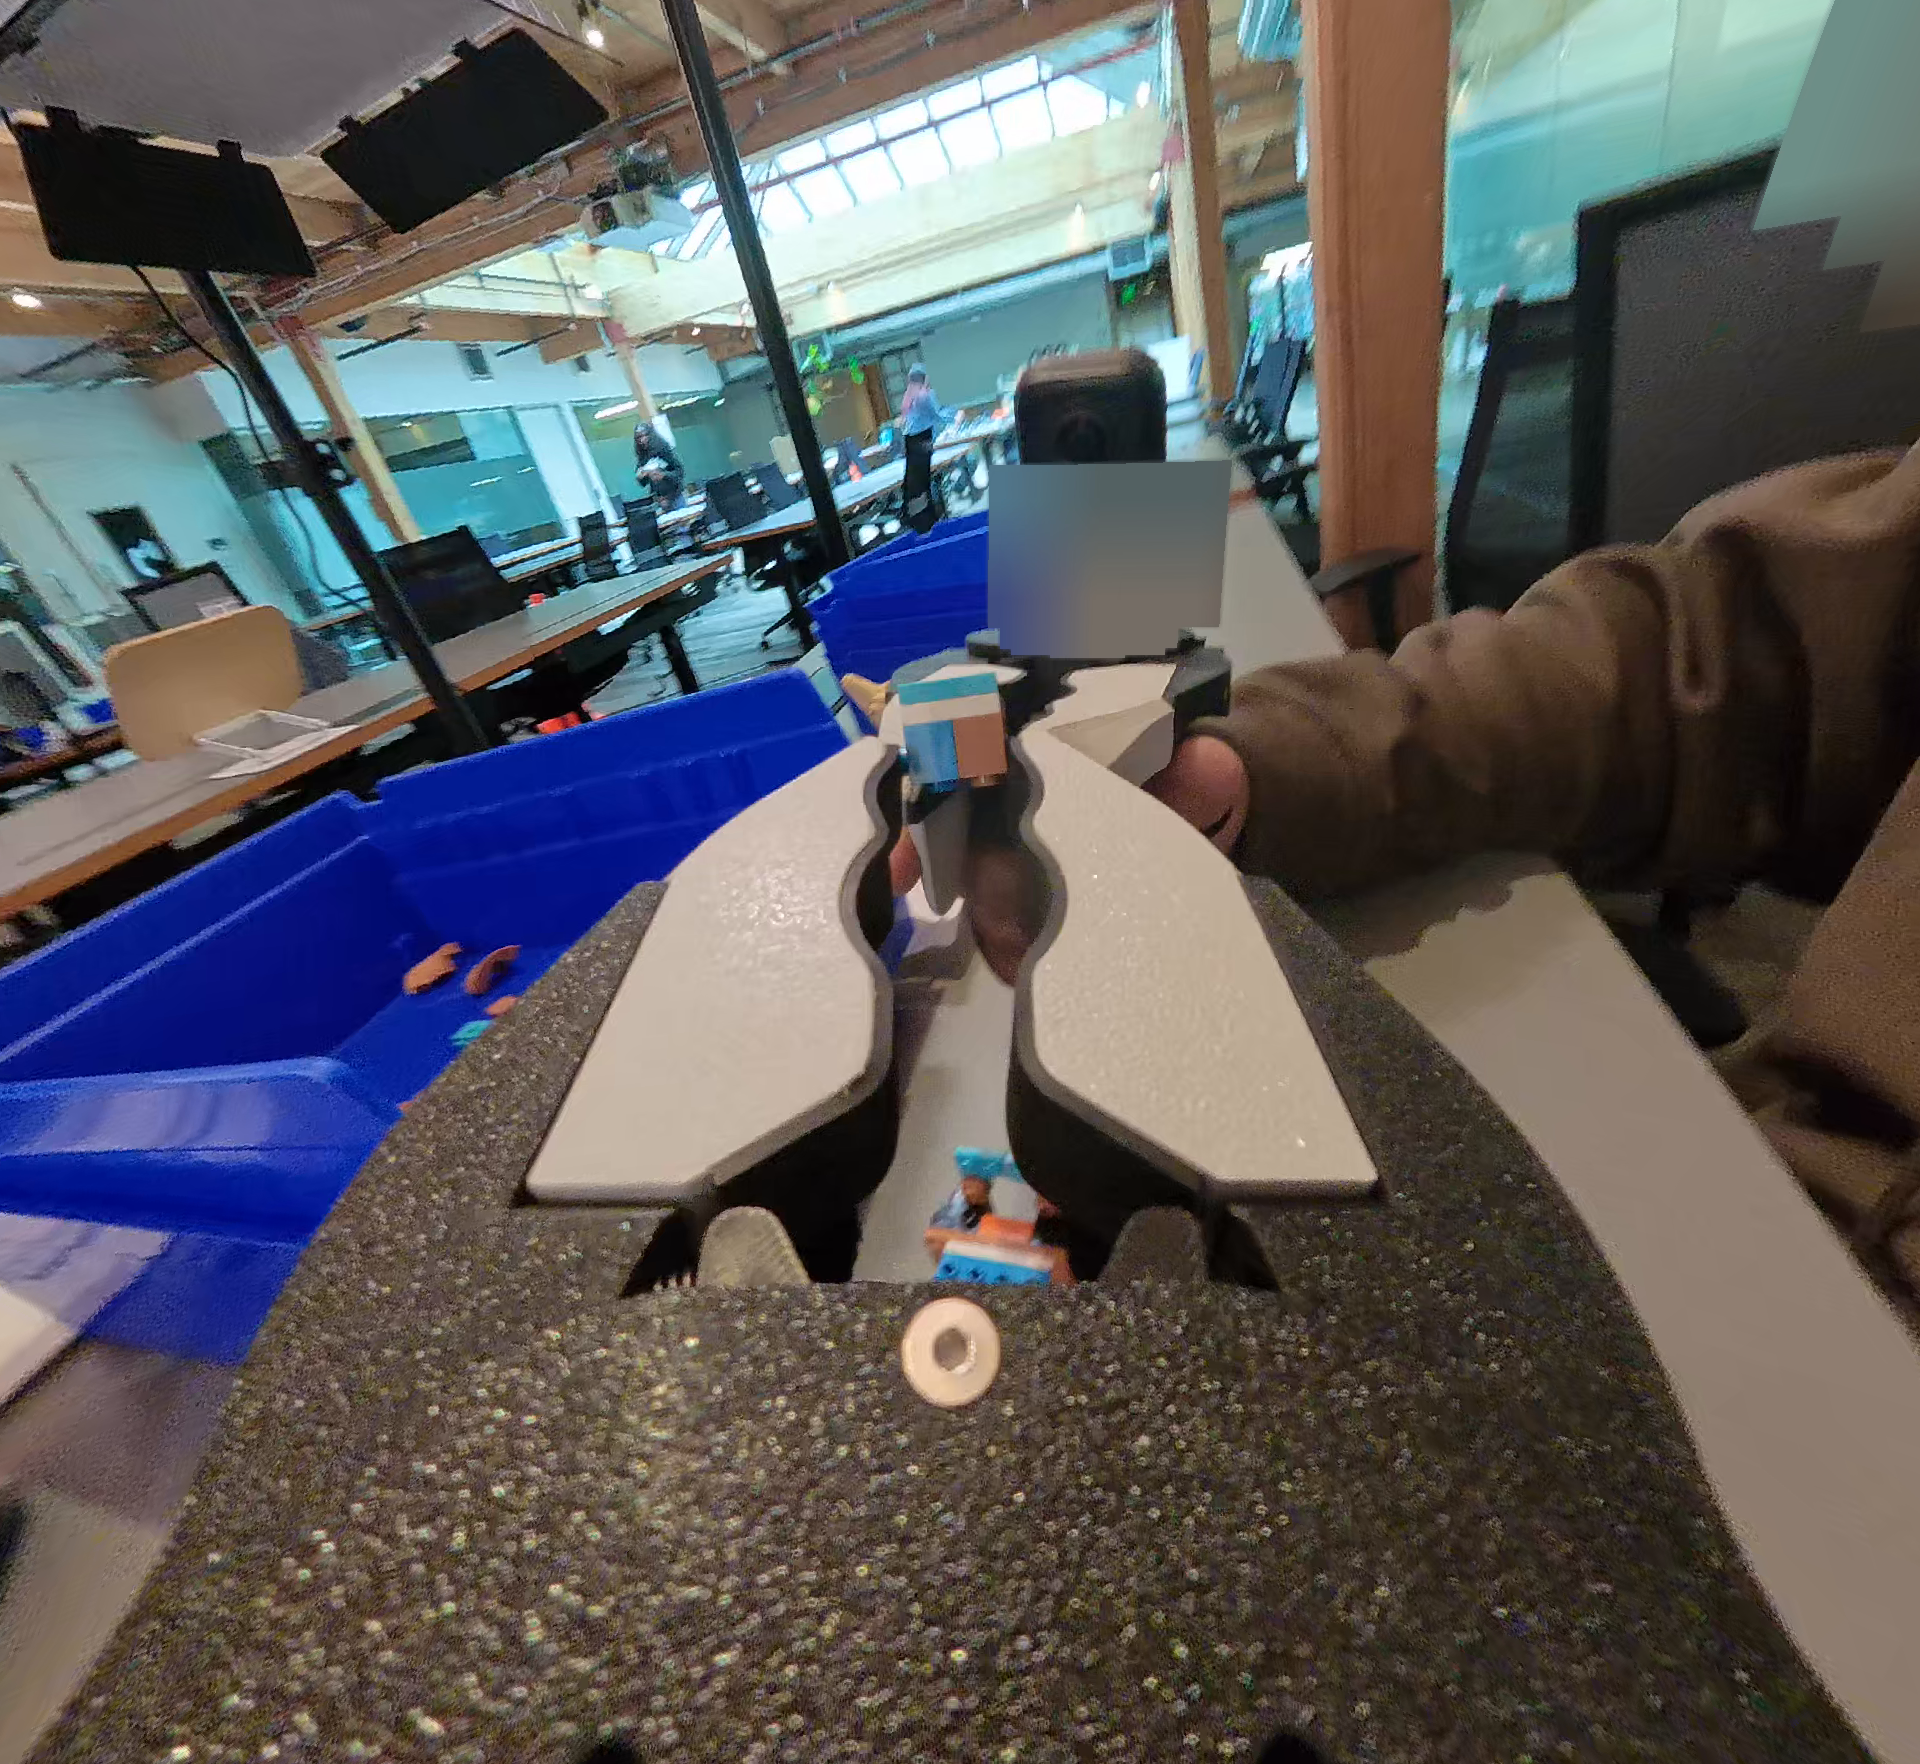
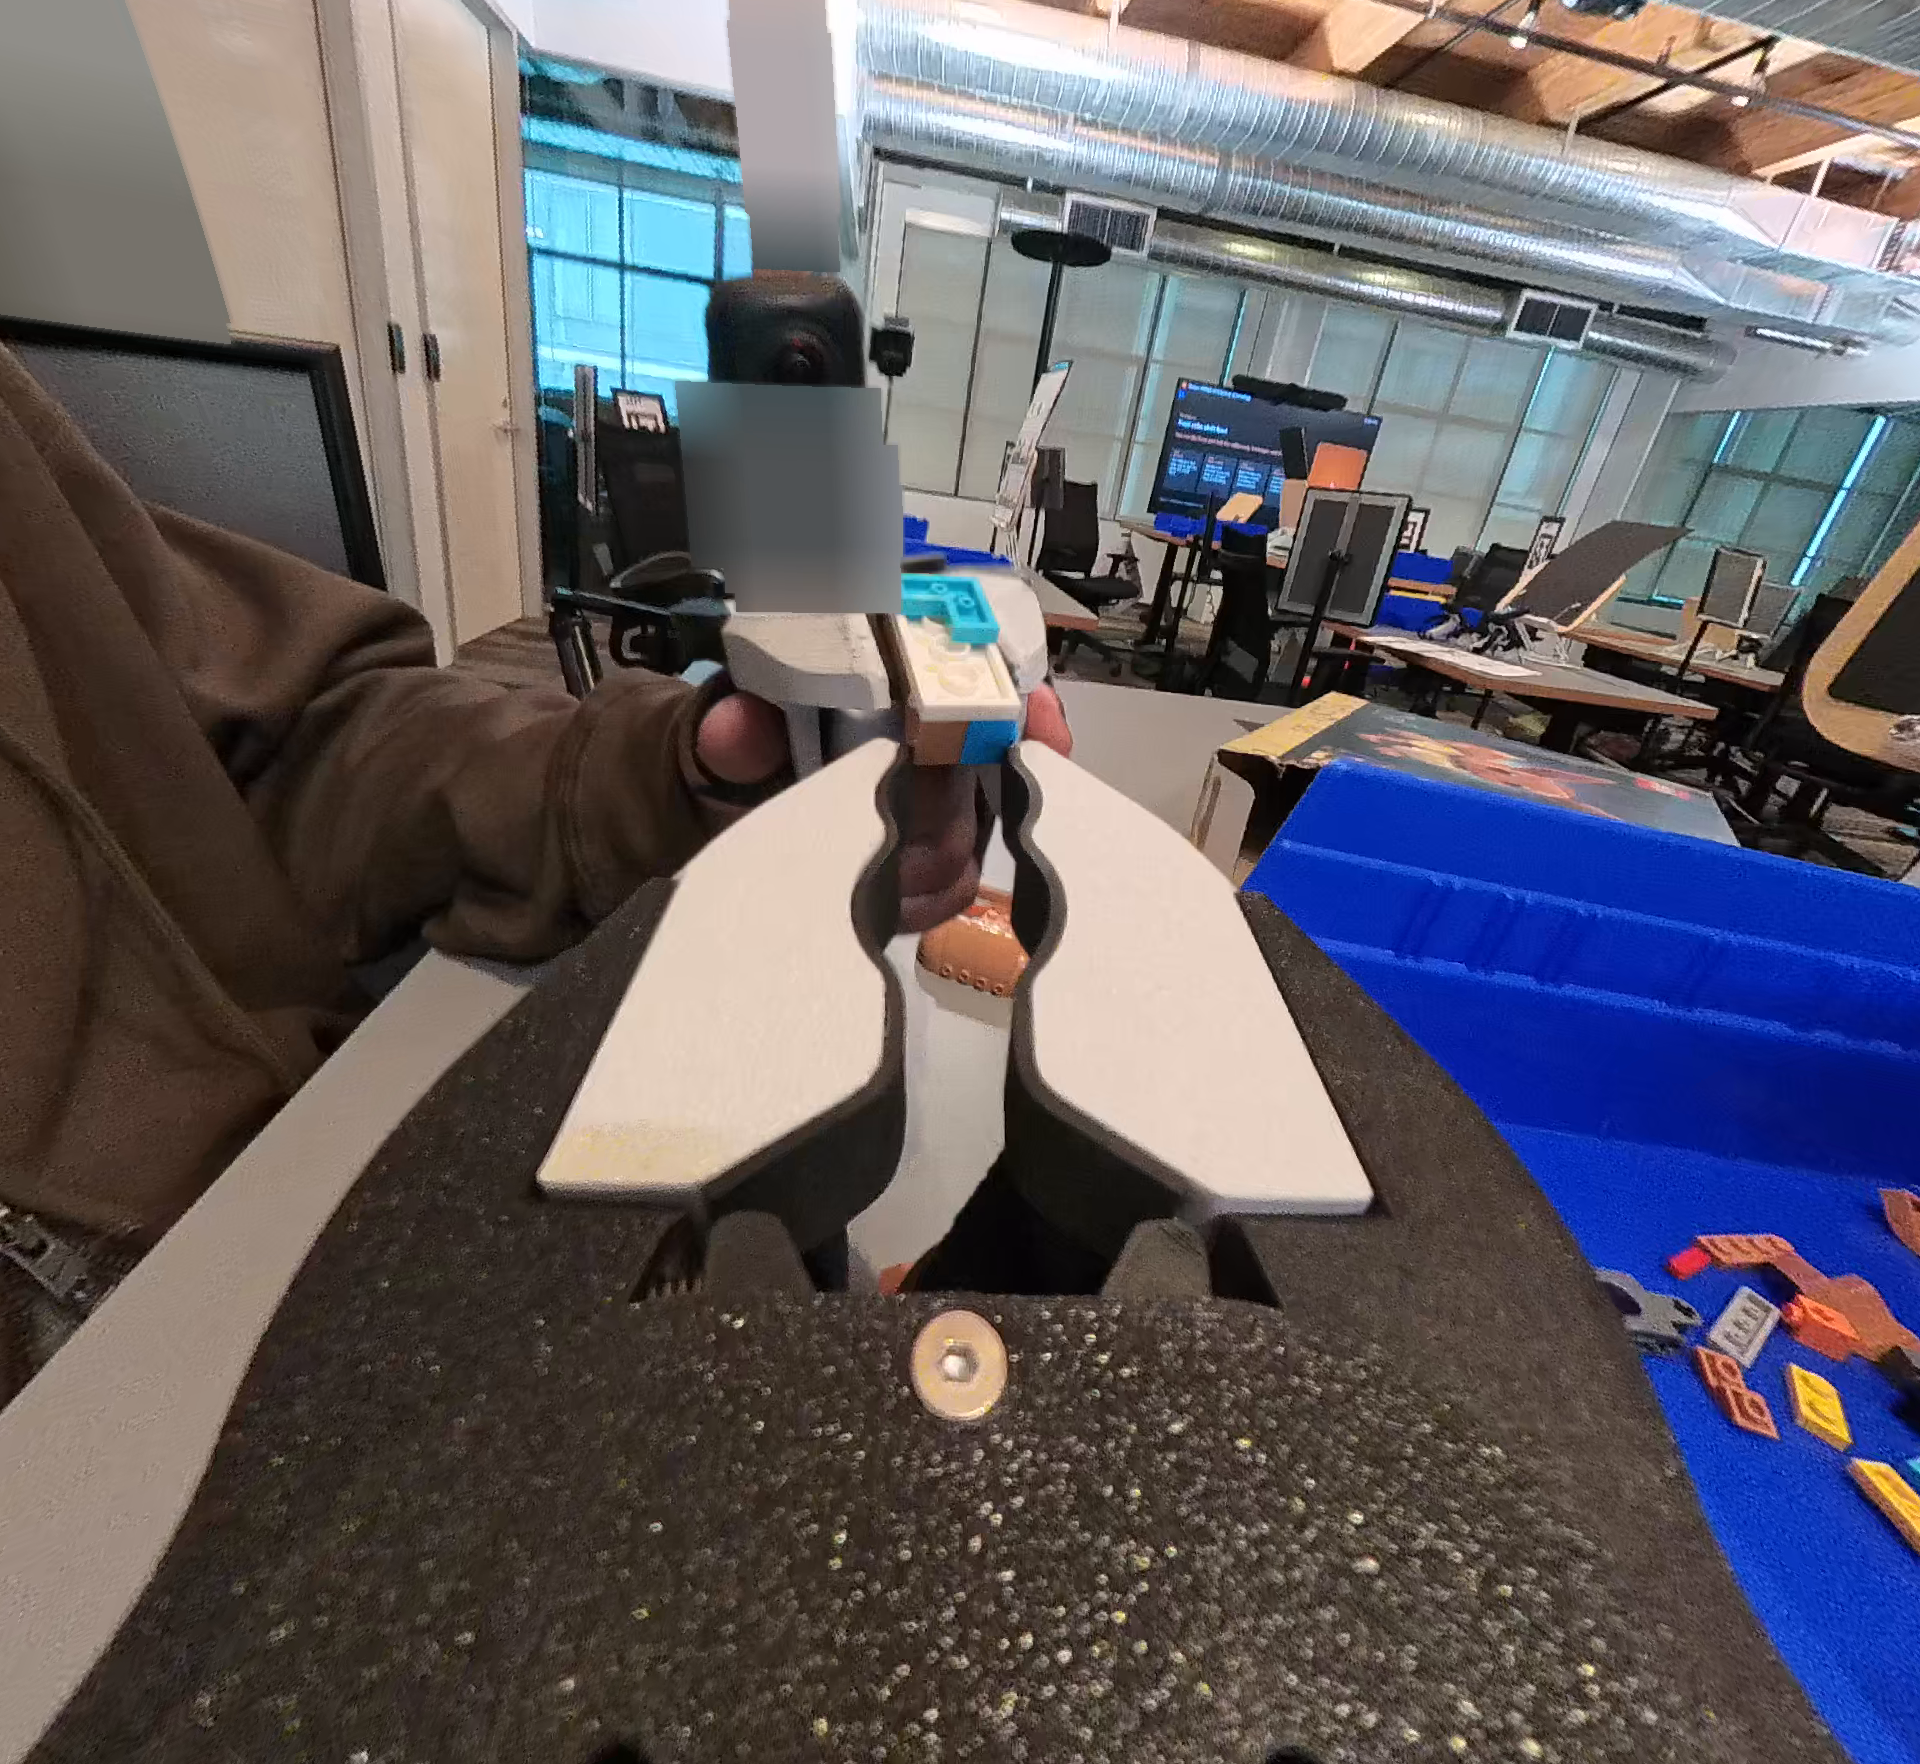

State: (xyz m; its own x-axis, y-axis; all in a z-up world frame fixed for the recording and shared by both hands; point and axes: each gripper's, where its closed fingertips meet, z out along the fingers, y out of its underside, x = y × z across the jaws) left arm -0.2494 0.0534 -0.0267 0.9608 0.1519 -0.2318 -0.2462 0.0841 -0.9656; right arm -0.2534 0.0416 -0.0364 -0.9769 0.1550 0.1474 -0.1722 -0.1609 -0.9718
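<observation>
A small brick assembly, light blue, blue and brown with a cream plate and a cyan corner piece on top, is held in the air between my two grippers, which face each other. My left gripper is shut on one end of it. My right gripper is shut on the brown and blue end. In each view the other gripper shows beyond the assembly, held by a hand in a brown sleeve. A rounded tan brick lies on the table below.
Blue bins stand to the left of the grey table, one holding brown pieces. Another blue bin holds several loose orange, yellow and grey bricks. A cardboard box stands behind it. Small bricks lie under my left gripper.
</observation>
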